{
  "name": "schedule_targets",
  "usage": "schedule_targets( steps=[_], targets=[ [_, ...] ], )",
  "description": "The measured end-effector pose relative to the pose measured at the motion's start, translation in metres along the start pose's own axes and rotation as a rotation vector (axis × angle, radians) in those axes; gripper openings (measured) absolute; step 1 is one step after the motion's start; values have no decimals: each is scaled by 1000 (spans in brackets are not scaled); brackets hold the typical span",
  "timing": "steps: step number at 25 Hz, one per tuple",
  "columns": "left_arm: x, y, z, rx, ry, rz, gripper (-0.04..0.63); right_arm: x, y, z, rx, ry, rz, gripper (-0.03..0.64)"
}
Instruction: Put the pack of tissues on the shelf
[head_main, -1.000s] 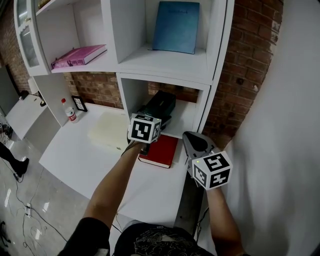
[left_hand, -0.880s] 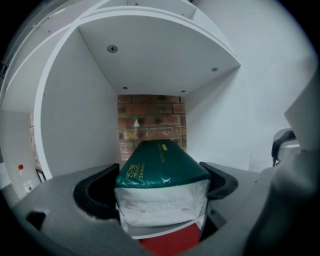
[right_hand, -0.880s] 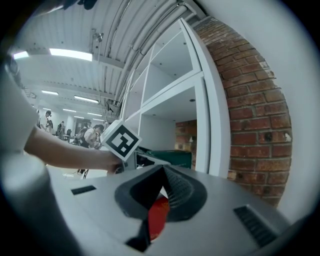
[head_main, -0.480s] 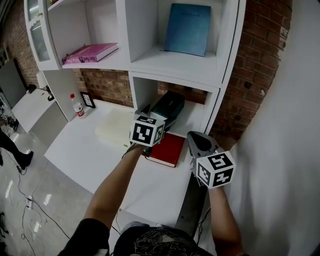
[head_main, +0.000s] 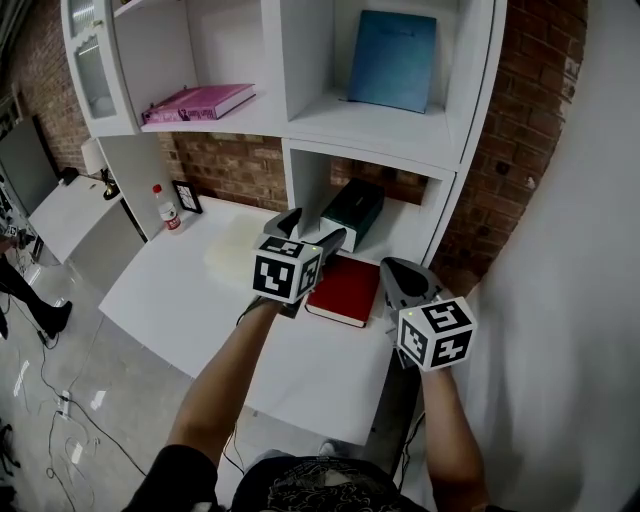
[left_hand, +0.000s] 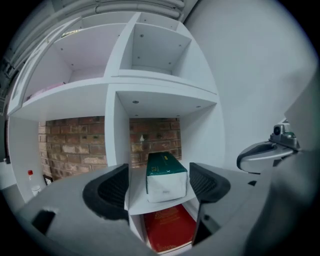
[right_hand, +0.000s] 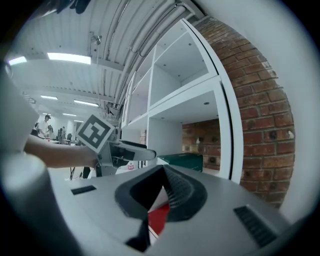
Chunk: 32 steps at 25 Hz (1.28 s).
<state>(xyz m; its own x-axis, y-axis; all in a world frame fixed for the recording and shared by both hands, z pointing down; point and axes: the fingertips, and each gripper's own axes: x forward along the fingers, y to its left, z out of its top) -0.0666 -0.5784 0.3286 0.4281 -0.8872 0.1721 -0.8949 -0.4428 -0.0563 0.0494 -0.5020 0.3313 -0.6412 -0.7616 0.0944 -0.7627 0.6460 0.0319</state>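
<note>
Pack of tissues (head_main: 352, 210) sits on the shelf (head_main: 398, 232) ahead of the left claw (head_main: 312, 228); released, empty jaws closing; right claw (head_main: 398, 274) clenched, unneeded.

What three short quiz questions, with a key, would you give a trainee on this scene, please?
1. True or false: the pack of tissues lies on top of the red book.
2. Which book leans upright in the compartment above the pack of tissues? A the pink book; B the blue book; C the red book.
3. On the right gripper, how do the jaws stand?
Key: 1 false: it stands on the low shelf, and the red book lies on the desk below. 2 B. 3 together, holding nothing.
</note>
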Motion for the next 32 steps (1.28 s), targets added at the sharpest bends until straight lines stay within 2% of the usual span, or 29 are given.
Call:
schedule_targets(
  steps=[10,15,29,32],
  targets=[
    [-67,18,-1,25,-31,-17,254,-11,40,15,-9,-16,-63,5],
    [-103,24,-13,58,-32,-14,213,-21,59,19,-6,-29,-98,5],
    [-194,18,-25,71,-85,-20,41,-67,125,16,-49,-17,-156,3],
    [-205,17,-27,75,-89,-21,21,-75,132,15,-48,-14,-170,3]
  ],
)
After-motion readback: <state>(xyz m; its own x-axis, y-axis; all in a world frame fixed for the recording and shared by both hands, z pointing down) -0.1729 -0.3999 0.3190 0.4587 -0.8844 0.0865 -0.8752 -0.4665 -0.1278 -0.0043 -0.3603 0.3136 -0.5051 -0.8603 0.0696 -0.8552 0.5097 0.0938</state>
